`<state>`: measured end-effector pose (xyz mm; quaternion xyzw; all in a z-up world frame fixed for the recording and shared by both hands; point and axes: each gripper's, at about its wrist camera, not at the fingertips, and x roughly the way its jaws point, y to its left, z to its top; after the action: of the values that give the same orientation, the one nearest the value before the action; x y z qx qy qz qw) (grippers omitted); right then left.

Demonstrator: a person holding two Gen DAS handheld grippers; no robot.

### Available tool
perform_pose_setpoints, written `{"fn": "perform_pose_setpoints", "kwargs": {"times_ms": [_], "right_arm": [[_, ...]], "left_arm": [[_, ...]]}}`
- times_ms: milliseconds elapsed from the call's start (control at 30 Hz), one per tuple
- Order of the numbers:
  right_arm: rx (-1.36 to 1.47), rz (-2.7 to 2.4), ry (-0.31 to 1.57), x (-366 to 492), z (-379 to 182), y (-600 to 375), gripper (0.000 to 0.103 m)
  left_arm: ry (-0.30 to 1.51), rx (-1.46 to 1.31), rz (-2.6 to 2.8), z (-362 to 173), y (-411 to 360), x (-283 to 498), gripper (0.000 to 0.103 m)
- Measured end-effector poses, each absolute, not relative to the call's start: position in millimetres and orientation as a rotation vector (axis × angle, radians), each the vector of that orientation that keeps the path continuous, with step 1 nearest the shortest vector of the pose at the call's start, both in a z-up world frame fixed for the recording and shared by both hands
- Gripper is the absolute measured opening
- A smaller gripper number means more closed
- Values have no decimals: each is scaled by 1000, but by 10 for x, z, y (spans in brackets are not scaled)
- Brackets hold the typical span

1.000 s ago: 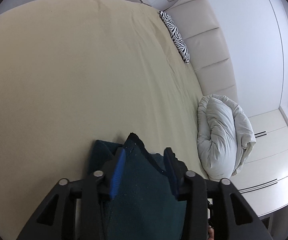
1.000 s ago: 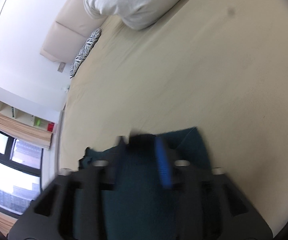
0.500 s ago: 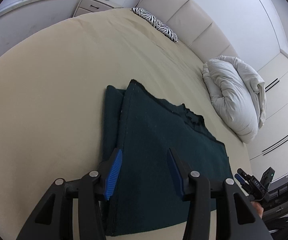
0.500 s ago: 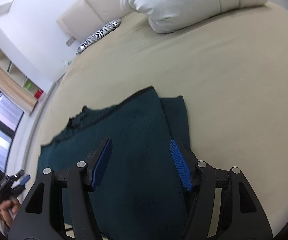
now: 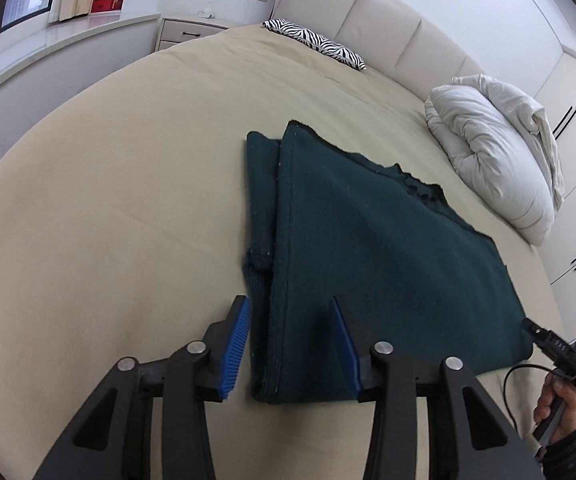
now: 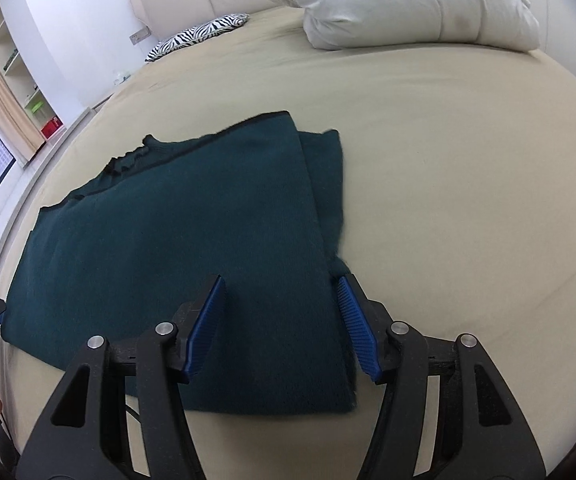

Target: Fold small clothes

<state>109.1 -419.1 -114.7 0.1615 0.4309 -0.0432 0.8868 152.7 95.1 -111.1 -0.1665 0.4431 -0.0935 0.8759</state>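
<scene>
A dark teal knitted garment [image 5: 368, 248] lies flat and folded on the beige bed [image 5: 108, 184]; a sleeve is tucked along its left edge. It also shows in the right wrist view [image 6: 176, 232], with a folded sleeve along its right edge. My left gripper [image 5: 290, 340] is open and empty, hovering over the garment's near left corner. My right gripper [image 6: 280, 320] is open and empty, over the garment's near right part. The right gripper also shows in the left wrist view [image 5: 560, 352], held in a hand at the far right.
A white rolled duvet [image 5: 496, 160] lies at the bed's right side, also in the right wrist view [image 6: 400, 4]. A zebra-print pillow [image 5: 316, 44] rests by the padded headboard [image 5: 388, 36]. A nightstand [image 5: 192, 32] and window shelves stand to the left.
Both grippers let go of the garment and drew back and up. The garment, held lifted a second ago, now lies folded flat on the bed.
</scene>
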Motion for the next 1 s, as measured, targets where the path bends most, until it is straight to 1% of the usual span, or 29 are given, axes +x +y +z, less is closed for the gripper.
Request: {"fn": "perform_pose_setpoints", "kwargs": {"times_ms": [133,200,267,400,500,567,633,767,900,1000], "right_arm": [[343,-101,872,929,-1140,-4198,52],[345,-94,894,903,-1185,-4205,50],[343,-100,916,884,-1246,-4213,43],[367,-101,904,810,-1244,-4246,37],[361,-107,913,788,-1253,-4270,27],[366,-115,921,776,-1253,-4297,15],[394,-118,927,756,-1246,-4322,9],[459,-132,929,670,-1202,-4359,6],[441,-145,943,665,-1248,-4348,5],[489,-144,940,649,-1290,-4400,5]], "left_arm": [[941,-336,-187,-1195,947,1548,33],[944,-341,-179,-1216,964,1549,26],[942,-342,-177,-1217,977,1541,23],[944,-328,-176,-1215,975,1530,17],[952,-314,-177,-1218,965,1534,14],[964,-303,-178,-1227,958,1548,13],[971,-295,-184,-1217,961,1559,11],[983,-274,-194,-1201,961,1575,11],[992,-277,-199,-1234,987,1579,10],[992,-294,-205,-1250,1023,1571,10]]}}
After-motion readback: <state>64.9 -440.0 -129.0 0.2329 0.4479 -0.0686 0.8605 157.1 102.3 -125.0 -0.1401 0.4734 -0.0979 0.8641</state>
